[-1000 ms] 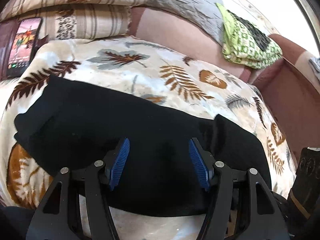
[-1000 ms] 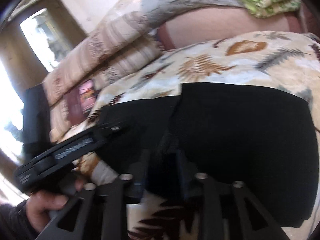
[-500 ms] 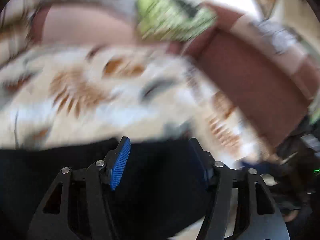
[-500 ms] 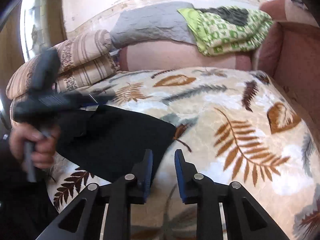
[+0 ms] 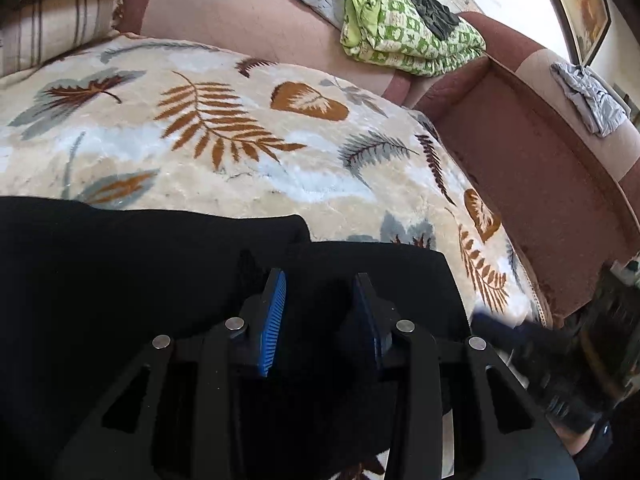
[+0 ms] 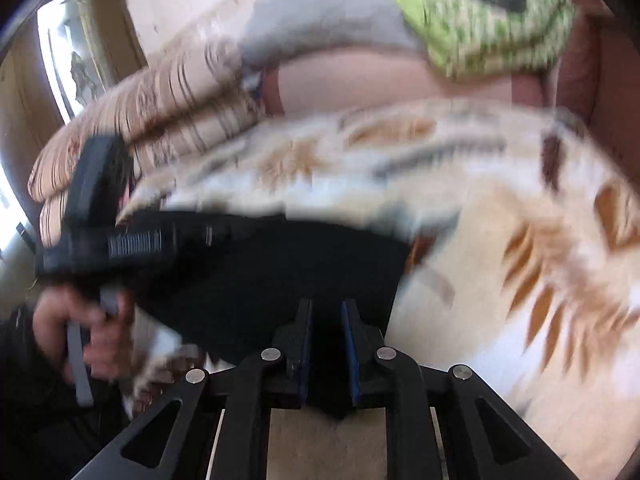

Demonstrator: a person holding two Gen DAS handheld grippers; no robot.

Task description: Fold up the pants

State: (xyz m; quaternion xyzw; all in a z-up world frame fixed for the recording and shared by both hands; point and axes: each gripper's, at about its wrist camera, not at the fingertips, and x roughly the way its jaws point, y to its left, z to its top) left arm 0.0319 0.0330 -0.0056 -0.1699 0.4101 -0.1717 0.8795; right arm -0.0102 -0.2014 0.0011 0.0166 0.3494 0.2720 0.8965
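Note:
Black pants (image 5: 132,280) lie folded on a leaf-patterned blanket (image 5: 224,148) on a sofa bed. My left gripper (image 5: 320,300) sits low over the pants' right end, its jaws partly closed with black cloth between the blue pads (image 5: 274,312). In the blurred right wrist view the pants (image 6: 280,276) lie at lower left. My right gripper (image 6: 326,320) is nearly shut at the pants' near right corner, with dark cloth between its pads. The left gripper's body (image 6: 120,240) and the hand holding it show at the left.
A green patterned cloth (image 5: 404,36) and a grey quilt lie on the sofa back. Striped cushions (image 6: 152,112) are at the far left. The reddish sofa arm (image 5: 540,184) runs along the right, with a grey garment (image 5: 588,96) on it.
My left gripper has narrowed its jaws and now sits on the pants' right end. My right gripper swung back left to the pants' near corner; its view is blurred by motion.

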